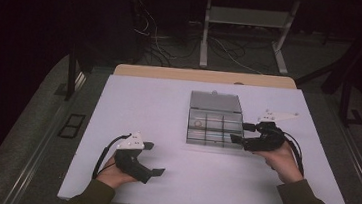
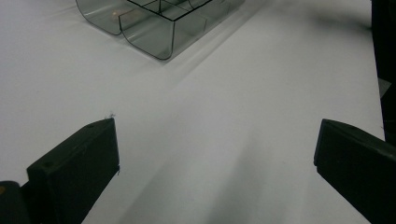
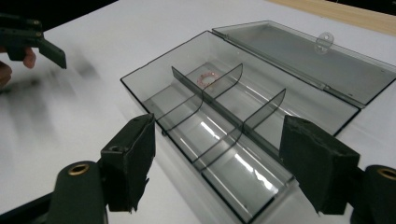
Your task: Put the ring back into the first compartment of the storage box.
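So the clear organizer box [image 1: 215,128] sits on the white counter [image 1: 158,110] with its lid [image 3: 308,60] flipped flat open behind it, which makes sense if someone's about to drop things in or fish them out. The right hand-held gripper [image 1: 240,133] is parked right at the box's near edge, jaws spread wide with nothing between them, and in its own view the compartments lie straight ahead past the tips. I'd guess it's lining up to reach in. The left hand-held gripper [image 1: 154,158] sits well off to the side of the box, also wide open and empty, probably just waiting its turn; the box corner is up ahead of it, a good way off.

There's a small pinkish ring [image 3: 208,78] in 1 of the far compartments, past the middle divider from the right hand-held gripper. Can't tell what it's made of. The dividers and glare make it hard to say whether the other compartments hold anything.
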Demonstrator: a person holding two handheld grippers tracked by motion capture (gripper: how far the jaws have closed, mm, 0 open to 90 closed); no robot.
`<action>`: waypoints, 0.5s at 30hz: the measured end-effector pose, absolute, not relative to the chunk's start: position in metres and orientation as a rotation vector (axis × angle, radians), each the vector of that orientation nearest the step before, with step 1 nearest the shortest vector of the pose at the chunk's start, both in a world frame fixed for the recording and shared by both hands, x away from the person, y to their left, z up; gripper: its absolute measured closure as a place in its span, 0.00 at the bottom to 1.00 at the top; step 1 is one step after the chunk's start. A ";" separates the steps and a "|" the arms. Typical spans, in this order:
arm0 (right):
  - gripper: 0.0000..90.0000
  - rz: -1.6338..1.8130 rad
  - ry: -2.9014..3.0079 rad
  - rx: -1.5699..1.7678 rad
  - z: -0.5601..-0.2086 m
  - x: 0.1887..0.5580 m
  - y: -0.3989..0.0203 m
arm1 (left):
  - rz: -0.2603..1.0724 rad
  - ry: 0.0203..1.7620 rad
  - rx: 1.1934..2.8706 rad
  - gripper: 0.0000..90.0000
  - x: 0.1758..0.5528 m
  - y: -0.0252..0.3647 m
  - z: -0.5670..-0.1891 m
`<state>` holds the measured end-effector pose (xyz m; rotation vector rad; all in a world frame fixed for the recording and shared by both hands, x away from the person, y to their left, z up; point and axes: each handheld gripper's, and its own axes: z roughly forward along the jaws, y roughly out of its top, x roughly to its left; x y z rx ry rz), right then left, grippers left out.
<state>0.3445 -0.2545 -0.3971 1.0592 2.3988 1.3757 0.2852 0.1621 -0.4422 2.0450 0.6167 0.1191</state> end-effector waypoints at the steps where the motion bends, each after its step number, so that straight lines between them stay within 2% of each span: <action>1: 0.29 1.371 2.398 1.056 -0.397 0.343 -0.256 | 0.119 0.618 2.045 0.00 0.285 0.162 -0.442; 15: 0.26 1.381 2.348 1.071 -0.406 0.320 -0.278 | 0.120 0.620 2.041 0.00 0.284 0.162 -0.442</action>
